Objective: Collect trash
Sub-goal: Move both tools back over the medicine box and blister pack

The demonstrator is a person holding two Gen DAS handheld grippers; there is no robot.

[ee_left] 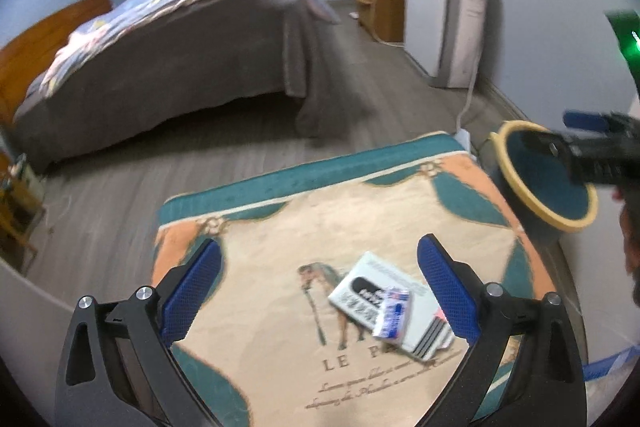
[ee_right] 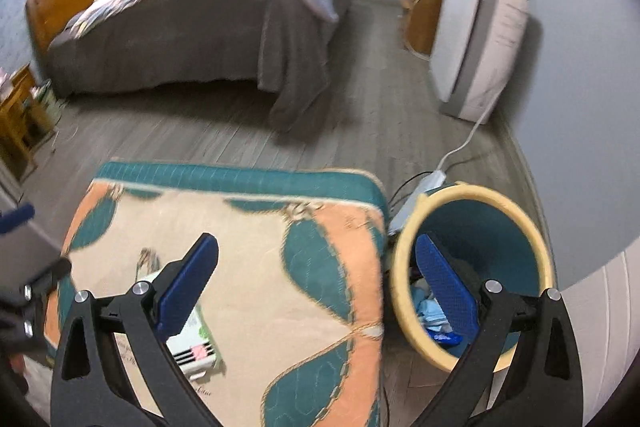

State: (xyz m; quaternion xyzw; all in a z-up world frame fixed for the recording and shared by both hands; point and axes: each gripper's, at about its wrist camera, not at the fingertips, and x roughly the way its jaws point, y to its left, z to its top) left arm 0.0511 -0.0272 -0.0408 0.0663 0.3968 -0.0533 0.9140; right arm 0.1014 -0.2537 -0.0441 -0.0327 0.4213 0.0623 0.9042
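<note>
A white booklet [ee_left: 400, 311] lies on a patterned cushion [ee_left: 280, 267] with a small blue-and-white packet [ee_left: 394, 315] on top of it. My left gripper [ee_left: 320, 291] is open above the cushion, the booklet close to its right finger. My right gripper [ee_right: 320, 287] is open and empty above the cushion's right edge [ee_right: 320, 247], its right finger over a teal bin with a yellow rim [ee_right: 536, 239] that holds blue scraps [ee_right: 430, 311]. The booklet [ee_right: 196, 343] shows partly behind the right gripper's left finger. The bin [ee_left: 520, 155] and the right gripper also show in the left wrist view.
A bed [ee_left: 168, 39] with a brown cover stands across the grey wood floor. A white appliance [ee_left: 448, 23] and a wooden cabinet [ee_left: 380, 7] stand along the right wall. A white cable and power strip [ee_right: 432, 183] lie beside the bin. A wooden shelf [ee_right: 20, 115] is at left.
</note>
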